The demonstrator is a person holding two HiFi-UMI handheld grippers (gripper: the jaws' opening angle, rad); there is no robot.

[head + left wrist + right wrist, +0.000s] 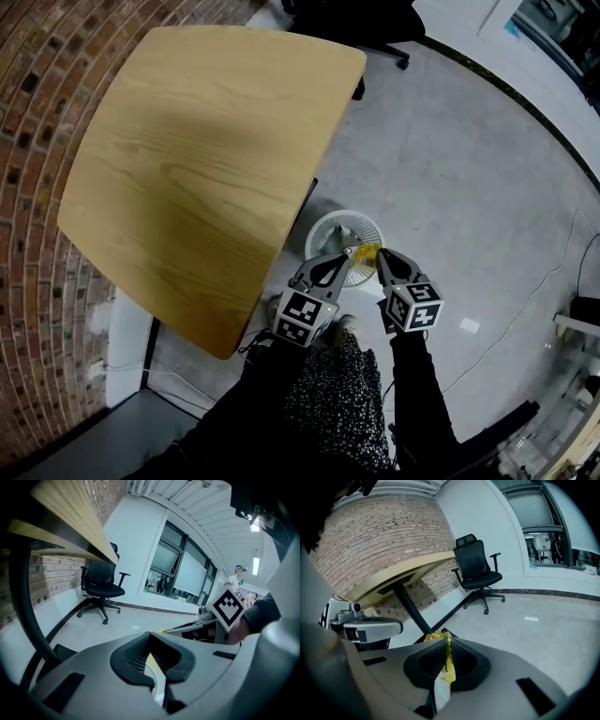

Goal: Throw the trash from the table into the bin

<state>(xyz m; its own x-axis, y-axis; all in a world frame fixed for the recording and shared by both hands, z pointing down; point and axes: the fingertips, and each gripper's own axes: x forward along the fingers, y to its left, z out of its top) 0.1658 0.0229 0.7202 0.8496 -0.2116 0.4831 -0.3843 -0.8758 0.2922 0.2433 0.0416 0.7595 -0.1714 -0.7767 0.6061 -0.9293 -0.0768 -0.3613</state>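
Note:
A white round bin point(328, 232) stands on the floor by the wooden table's point(197, 159) near edge. Both grippers hang just above its rim, close together. My right gripper point(380, 257) is shut on a crumpled yellow wrapper point(366, 252), which runs as a thin yellow strip point(448, 658) through the closed right gripper point(443, 667). My left gripper point(344, 261) is shut too; in its own view the left gripper point(152, 667) pinches a thin pale scrap of wrapper point(155, 673). The tabletop shows nothing on it.
A black office chair point(478, 571) stands on the grey floor beyond the table. The table's dark leg point(410, 606) and base sit next to the bin. A brick wall point(37, 112) runs along the left. Cables point(525, 300) lie at the right.

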